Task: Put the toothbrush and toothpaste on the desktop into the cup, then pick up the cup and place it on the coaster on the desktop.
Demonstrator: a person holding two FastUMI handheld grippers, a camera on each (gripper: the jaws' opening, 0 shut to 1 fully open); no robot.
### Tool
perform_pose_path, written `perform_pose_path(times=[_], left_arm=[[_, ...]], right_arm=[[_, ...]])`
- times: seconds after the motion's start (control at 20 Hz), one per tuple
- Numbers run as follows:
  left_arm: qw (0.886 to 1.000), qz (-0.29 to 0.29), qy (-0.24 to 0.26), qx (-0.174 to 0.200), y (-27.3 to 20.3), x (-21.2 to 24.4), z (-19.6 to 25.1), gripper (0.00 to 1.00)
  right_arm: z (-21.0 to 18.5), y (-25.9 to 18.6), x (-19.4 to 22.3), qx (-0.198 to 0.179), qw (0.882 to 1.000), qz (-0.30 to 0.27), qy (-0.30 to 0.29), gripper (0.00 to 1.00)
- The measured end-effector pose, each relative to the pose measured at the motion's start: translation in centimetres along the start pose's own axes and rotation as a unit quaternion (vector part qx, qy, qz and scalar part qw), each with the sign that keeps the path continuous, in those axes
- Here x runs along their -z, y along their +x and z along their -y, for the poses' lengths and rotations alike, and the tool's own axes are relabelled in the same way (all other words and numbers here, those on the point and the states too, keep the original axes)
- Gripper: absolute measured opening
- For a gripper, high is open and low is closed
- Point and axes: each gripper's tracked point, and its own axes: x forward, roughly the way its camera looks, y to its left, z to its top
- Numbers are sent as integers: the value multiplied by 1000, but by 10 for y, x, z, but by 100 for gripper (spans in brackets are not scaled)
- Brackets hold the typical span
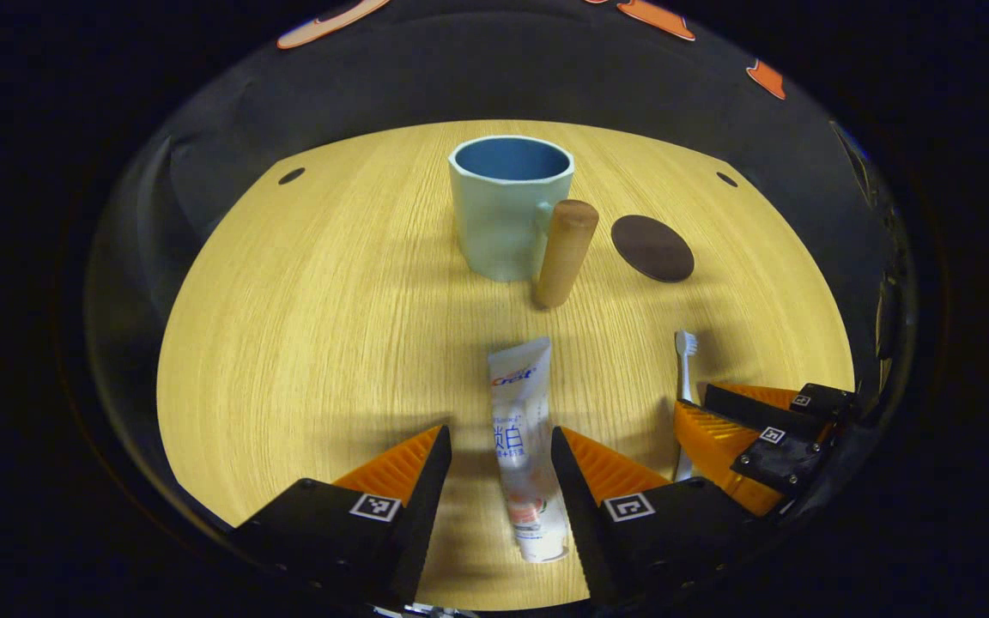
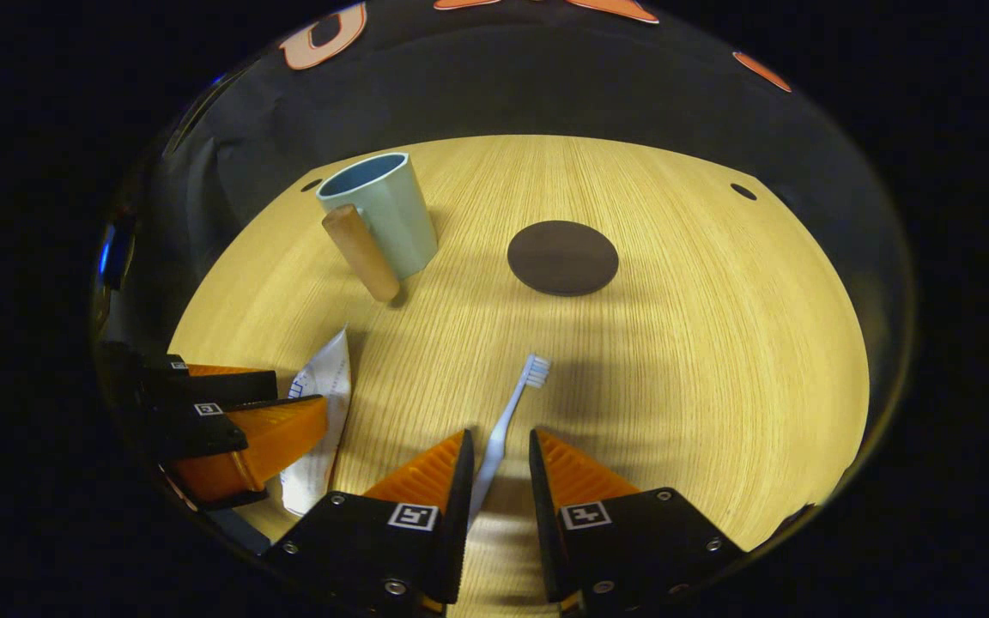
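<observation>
The white toothpaste tube (image 1: 522, 429) lies flat on the wooden desktop (image 1: 306, 326), between the fingers of my left gripper (image 1: 500, 433), which is open and straddles it without pressing. The white toothbrush (image 2: 507, 416) lies bristles away, its handle running between the fingers of my right gripper (image 2: 499, 436). That gripper is open, with a narrow gap on each side of the handle. The pale green cup (image 1: 503, 210) with a wooden handle (image 1: 565, 253) stands upright farther back. The dark round coaster (image 2: 562, 257) lies to the right of the cup.
The two grippers sit side by side near the desktop's front edge; the right gripper (image 1: 694, 399) is close to my left one's right side. Small dark holes (image 2: 743, 190) mark the desktop's far corners. The black booth wall stands behind the desk.
</observation>
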Motion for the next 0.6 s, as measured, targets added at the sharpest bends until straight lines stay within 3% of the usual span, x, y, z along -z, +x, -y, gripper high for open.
perform_pose_path(times=[0.1,0.15,0.2,0.35,0.45,0.5,0.6], left_arm=[[1000,-20,-10,-7,3,5,1,71],[1000,-19,-18,-5,5,4,3,65],[999,-23,-23,-6,5,6,3,61],[998,-45,-48,1,11,12,8,63],[997,-34,-66,17,9,2,11,44],[996,-38,-76,21,9,-1,12,45],[992,-46,-103,54,13,0,21,30]], right_arm=[[8,4,-5,17,1000,10,-14,25],[7,6,-7,15,1000,10,-10,20],[6,8,-9,8,1000,12,-7,17],[5,10,-10,-15,1000,14,-6,11],[7,8,-10,-32,999,15,-2,7],[6,8,-10,-40,999,13,-4,4],[7,6,-8,-54,998,8,-15,2]])
